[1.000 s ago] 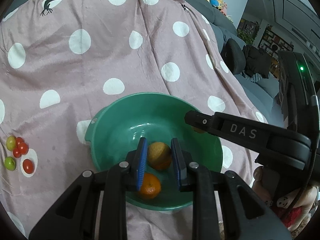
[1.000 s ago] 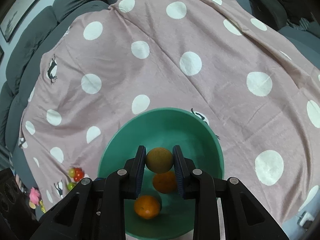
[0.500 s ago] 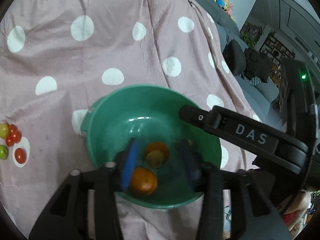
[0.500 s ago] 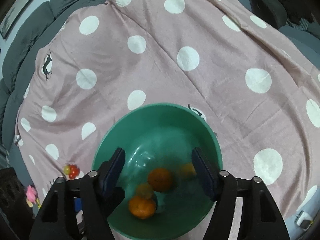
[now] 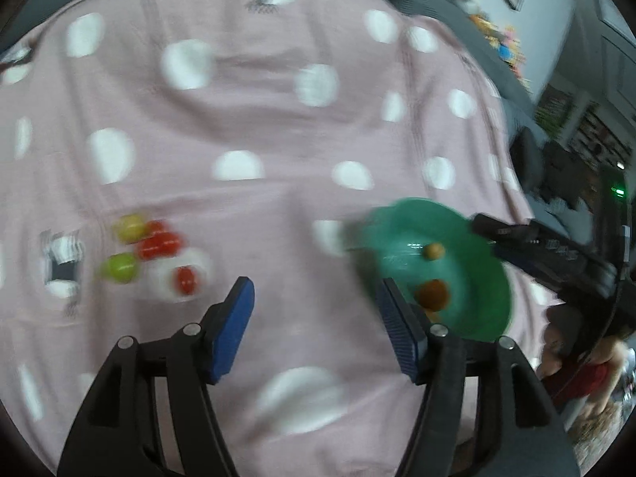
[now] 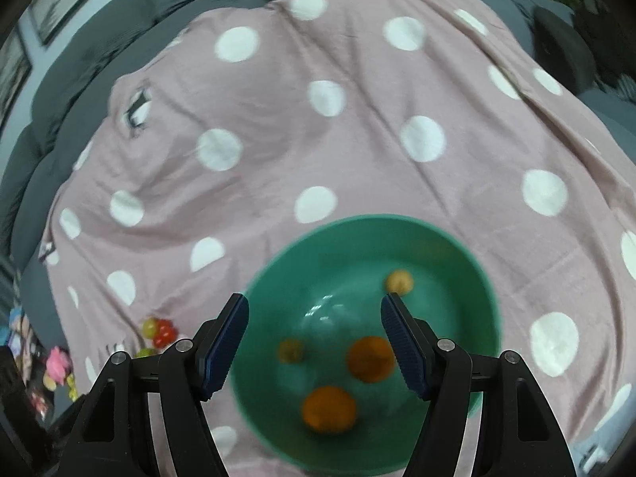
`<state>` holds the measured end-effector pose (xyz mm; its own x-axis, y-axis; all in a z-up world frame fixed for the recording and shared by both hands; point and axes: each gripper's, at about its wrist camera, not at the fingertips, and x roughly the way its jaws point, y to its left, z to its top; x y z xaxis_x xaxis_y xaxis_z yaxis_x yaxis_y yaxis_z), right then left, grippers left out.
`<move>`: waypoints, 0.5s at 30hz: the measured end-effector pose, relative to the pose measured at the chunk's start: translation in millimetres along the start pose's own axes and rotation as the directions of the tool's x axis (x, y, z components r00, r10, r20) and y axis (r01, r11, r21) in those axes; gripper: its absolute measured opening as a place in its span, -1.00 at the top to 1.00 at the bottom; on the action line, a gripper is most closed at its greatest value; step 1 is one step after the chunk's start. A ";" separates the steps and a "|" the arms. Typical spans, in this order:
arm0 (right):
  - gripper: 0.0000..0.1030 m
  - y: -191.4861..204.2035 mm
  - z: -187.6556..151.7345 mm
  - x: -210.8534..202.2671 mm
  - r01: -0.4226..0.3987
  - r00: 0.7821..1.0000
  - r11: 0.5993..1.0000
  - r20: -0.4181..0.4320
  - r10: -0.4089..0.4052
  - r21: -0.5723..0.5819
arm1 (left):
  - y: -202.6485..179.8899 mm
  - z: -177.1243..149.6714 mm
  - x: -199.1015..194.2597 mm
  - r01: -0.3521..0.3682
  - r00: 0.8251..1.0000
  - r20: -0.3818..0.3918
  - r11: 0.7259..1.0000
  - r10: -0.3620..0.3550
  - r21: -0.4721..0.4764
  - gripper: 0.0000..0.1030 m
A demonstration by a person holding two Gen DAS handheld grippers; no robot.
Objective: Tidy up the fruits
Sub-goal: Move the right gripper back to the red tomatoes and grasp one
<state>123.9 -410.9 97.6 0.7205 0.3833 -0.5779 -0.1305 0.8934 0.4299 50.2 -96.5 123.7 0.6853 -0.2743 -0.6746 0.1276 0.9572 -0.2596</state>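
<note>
A green bowl [image 6: 457, 246] sits on the pink polka-dot cloth and holds two oranges [image 6: 369, 357] and two small brownish fruits [image 6: 398, 281]. My right gripper [image 6: 314, 342] is open and empty above the bowl. My left gripper [image 5: 318, 322] is open and empty over bare cloth, with the bowl [image 5: 477, 238] to its right. A cluster of red and green cherry tomatoes [image 5: 153, 252] lies on the cloth to its upper left; it also shows small in the right wrist view [image 6: 159, 328]. The left wrist view is blurred.
The pink cloth [image 6: 318, 139] covers a grey sofa [image 6: 99, 39]. The right gripper's black body [image 5: 556, 254] reaches over the bowl's right side. Soft toys [image 6: 55, 365] lie at the far left edge.
Both grippers opened and dropped their small brownish fruits into the bowl. The left gripper then swung left, away from the bowl towards the tomatoes. The right gripper stayed over the bowl.
</note>
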 end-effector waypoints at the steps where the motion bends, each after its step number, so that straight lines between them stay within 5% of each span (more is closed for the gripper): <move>1: -0.35 5.9 -1.2 0.6 -0.012 1.000 1.000 0.001 0.012 -0.011 | 12.0 -1.5 -4.4 -0.024 1.000 0.002 1.000 0.024 -0.010 -0.24; 6: -0.35 46.1 -12.2 11.7 -0.080 0.997 0.992 -0.025 0.078 -0.098 | 83.0 -13.1 -26.9 -0.162 0.986 0.023 0.982 0.165 -0.094 -0.25; 15: -0.35 114.6 -48.7 38.2 -0.134 0.989 0.961 -0.089 0.115 -0.242 | 151.1 -30.2 -32.7 -0.200 0.977 0.017 0.948 0.211 -0.245 -0.24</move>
<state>103.2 -282.4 91.1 0.6372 0.5031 -0.5839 -0.3863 0.8640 0.3229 25.4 54.4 85.7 0.7091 -0.0646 -0.7022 -0.1923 0.9404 -0.2806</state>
